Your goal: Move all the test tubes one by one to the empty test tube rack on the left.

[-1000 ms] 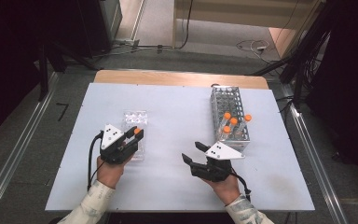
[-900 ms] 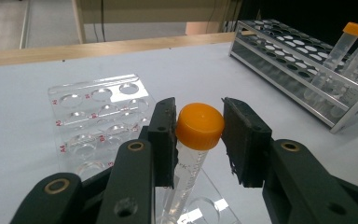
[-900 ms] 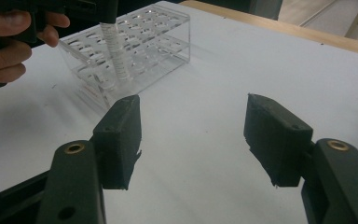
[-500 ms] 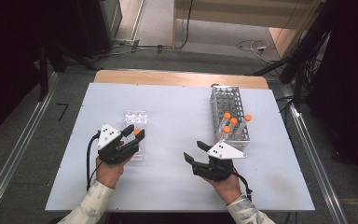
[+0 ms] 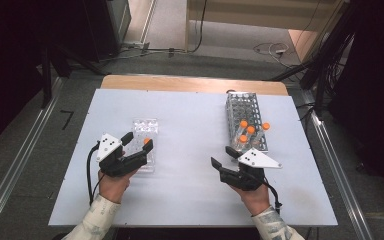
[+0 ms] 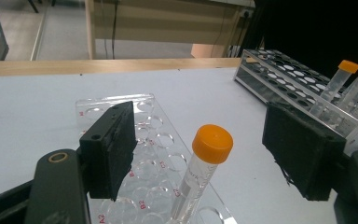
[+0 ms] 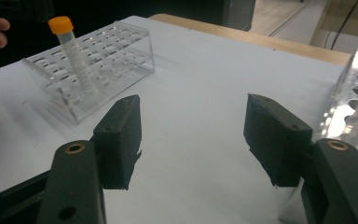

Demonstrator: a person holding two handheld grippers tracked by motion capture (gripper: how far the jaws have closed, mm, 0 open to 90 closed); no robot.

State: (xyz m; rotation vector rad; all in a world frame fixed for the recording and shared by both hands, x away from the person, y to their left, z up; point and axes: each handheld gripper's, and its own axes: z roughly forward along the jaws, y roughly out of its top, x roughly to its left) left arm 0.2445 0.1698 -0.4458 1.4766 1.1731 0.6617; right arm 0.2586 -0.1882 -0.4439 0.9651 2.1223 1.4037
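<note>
An orange-capped tube [image 6: 200, 172] stands in the near end of a clear plastic rack [image 6: 116, 105] on the white table. My left gripper [image 6: 203, 133] straddles the tube. Its jaws have just been opening, and neither pad touches the tube now. From above, the left gripper [image 5: 139, 141] sits at the near end of the clear rack [image 5: 144, 127], with the tube's cap [image 5: 146, 141] between the jaws. My right gripper [image 5: 223, 157] hovers open and empty left of the near end of a metal rack [image 5: 240, 105]. In its own view the right gripper [image 7: 193, 135] frames bare table.
The metal rack holds several orange-capped tubes [image 5: 251, 129] at its near end, and its far holes are free. The white table [image 5: 190, 115] has bare surface between the two racks. Cables trail from both grippers toward the near edge. Dark floor surrounds the table.
The left gripper's jaws have spread apart off the orange-capped tube, which stays standing in the clear rack. The right gripper has shifted a little to the right, toward the metal rack.
</note>
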